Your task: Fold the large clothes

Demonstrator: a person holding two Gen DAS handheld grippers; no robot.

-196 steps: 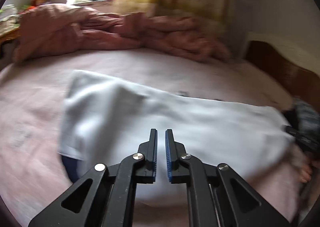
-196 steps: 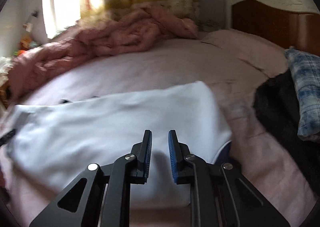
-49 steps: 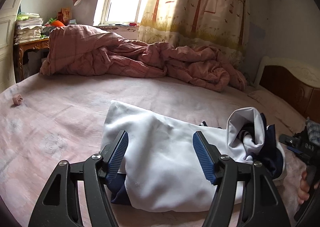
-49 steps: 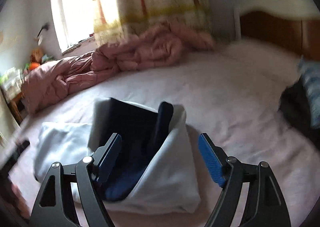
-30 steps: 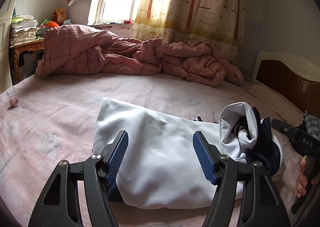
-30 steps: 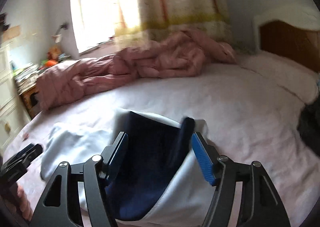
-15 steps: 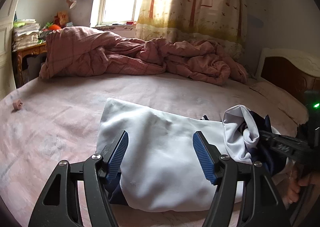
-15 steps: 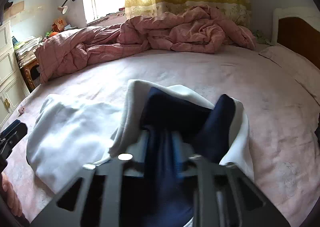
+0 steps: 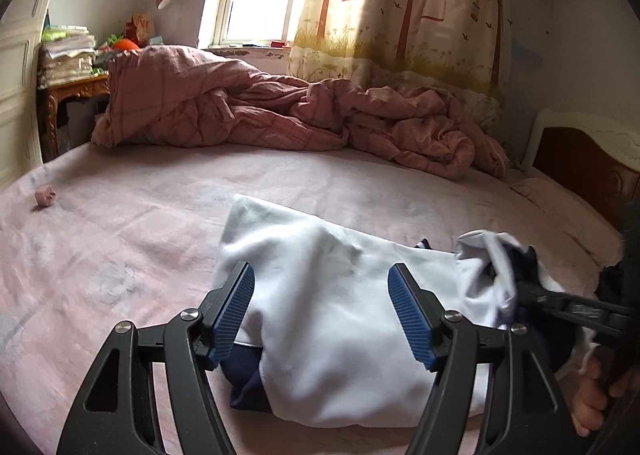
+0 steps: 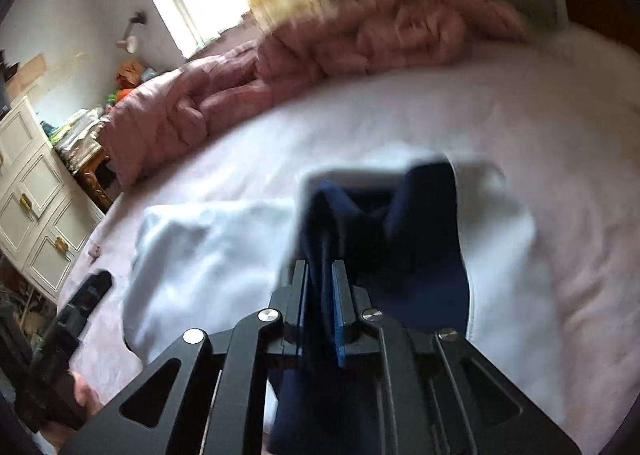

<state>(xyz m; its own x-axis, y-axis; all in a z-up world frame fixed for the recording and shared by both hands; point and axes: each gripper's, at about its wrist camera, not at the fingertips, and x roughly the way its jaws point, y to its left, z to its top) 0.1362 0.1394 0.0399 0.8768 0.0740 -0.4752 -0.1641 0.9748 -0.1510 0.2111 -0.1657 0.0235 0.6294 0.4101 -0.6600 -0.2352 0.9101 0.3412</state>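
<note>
A white garment with navy lining point(image 9: 340, 319) lies partly folded on the pink bed sheet point(image 9: 140, 223). My left gripper point(image 9: 320, 315) is open and empty, its blue-padded jaws wide apart just above the garment's left part. My right gripper point(image 10: 320, 287) is shut on a navy fold of the garment point(image 10: 424, 239) at its right end, lifting it; the white cloth point(image 10: 200, 255) spreads to the left. The right gripper also shows in the left wrist view point(image 9: 560, 301) at the raised right end.
A rumpled pink quilt point(image 9: 280, 123) lies along the far side of the bed. A small pink object point(image 9: 45, 195) sits on the sheet at the left. A wooden headboard point(image 9: 592, 167) is at the right, a side table point(image 9: 68, 95) and white cabinet point(image 10: 36, 195) at the left.
My right gripper went from wide open to shut on the navy fold at the garment's right end and has lifted it. My left gripper has stayed open over the left part.
</note>
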